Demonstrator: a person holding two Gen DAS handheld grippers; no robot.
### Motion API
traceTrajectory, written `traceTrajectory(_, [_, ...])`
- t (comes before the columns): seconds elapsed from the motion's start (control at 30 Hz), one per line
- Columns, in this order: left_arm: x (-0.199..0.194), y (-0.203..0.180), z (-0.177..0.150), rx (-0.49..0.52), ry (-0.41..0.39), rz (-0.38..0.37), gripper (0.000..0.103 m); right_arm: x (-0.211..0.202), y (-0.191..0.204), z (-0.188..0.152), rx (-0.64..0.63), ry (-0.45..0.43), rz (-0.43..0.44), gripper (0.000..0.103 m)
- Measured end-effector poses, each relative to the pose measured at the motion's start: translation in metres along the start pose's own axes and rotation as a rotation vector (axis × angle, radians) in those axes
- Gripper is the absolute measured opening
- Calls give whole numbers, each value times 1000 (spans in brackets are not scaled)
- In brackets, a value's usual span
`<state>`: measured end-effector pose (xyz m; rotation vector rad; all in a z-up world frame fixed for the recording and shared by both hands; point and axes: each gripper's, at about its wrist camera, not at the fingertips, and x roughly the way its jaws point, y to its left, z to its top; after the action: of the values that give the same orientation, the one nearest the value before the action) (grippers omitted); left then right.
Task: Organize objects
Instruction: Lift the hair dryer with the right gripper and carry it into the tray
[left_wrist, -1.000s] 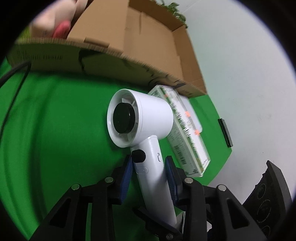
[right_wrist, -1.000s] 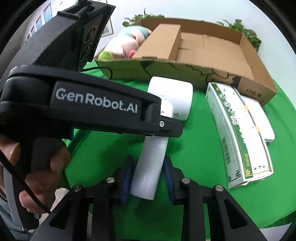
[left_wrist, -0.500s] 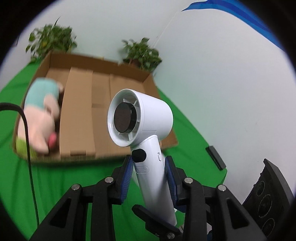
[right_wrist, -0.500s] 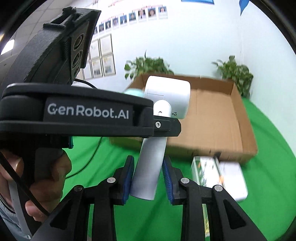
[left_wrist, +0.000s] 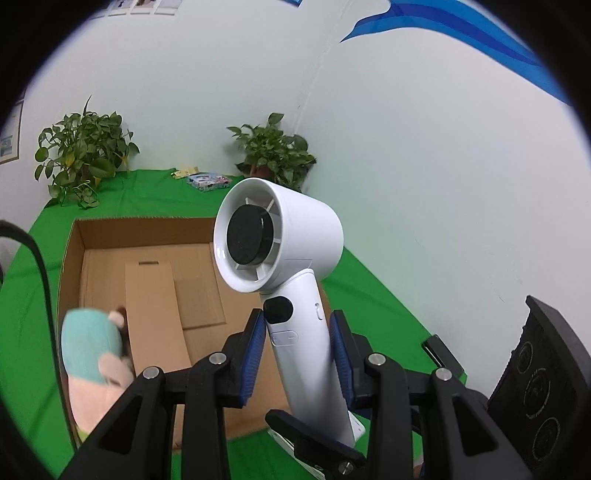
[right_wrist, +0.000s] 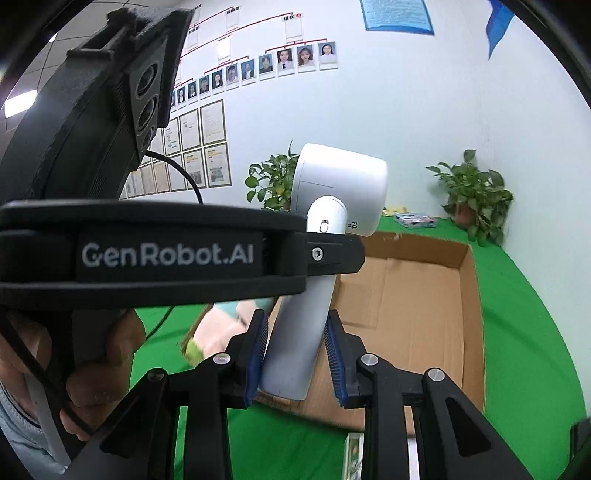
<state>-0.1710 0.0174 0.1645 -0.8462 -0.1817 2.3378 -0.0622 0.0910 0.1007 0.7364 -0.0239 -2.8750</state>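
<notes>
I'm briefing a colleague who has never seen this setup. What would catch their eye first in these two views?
First, the white handheld fan with a black round hub, raised mid-frame and clamped by its handle between both grippers: the left gripper higher up, the right gripper near the base. Behind it sits the open brown cardboard box on the green tablecloth, with a pink-and-teal plush toy at its left end.
</notes>
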Motion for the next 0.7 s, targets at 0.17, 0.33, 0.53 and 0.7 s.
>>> traceTrajectory(0.17, [31, 22, 8, -33, 60, 11, 34, 37, -18, 33, 27, 59, 22, 29])
traceTrajectory(0.33, [77, 46, -16, -88, 164, 39, 34, 106, -57, 27, 75, 159, 66, 29])
traceTrajectory(0.53, [138, 69, -57, -114, 317, 119, 34, 173, -87, -27, 184, 294, 156, 29])
traceTrajectory(0.7, [165, 72, -69, -112, 376, 170, 34, 220, -121, -49, 261, 347, 207, 29])
